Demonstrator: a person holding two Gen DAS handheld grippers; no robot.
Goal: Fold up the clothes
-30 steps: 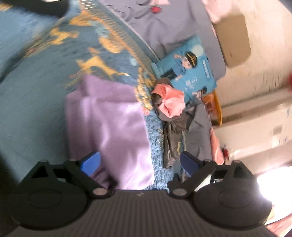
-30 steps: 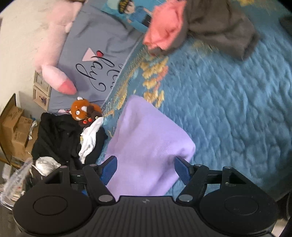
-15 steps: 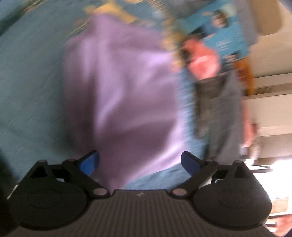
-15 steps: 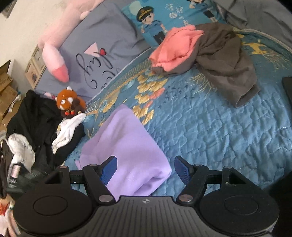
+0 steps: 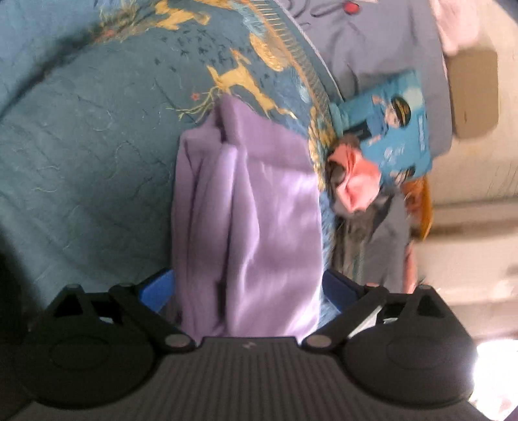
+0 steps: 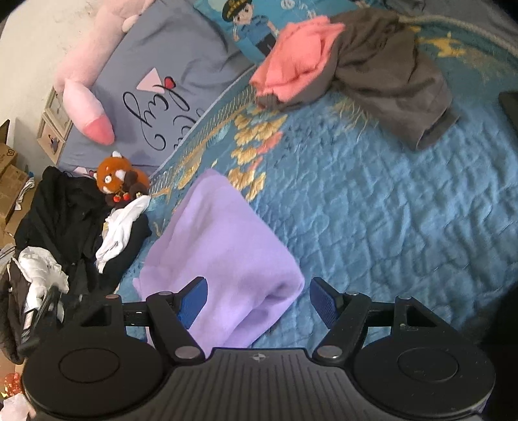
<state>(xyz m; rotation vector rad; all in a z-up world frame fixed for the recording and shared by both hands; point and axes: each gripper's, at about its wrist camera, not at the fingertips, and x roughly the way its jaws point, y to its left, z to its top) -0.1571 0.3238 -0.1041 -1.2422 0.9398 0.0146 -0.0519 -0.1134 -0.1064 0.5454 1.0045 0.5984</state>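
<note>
A folded lilac garment lies on the blue quilted bedspread. My left gripper is low over its near end with the jaws wide, and the cloth fills the gap between the blue pads without being pinched. In the right wrist view the same lilac garment lies with one corner between the fingers of my right gripper, which is open; its left pad hangs over the cloth. A salmon-pink garment and a brown one are heaped unfolded near the pillows.
A pile of black and white clothes sits at the bed's left edge beside a small red panda plush. A grey pillow, a cartoon pillow and a pink plush are at the head. Open bedspread stretches right.
My left gripper has dropped closer to the lilac garment, which now spans the whole gap between its fingers. The right gripper's view has rolled a little; its jaws stay equally wide.
</note>
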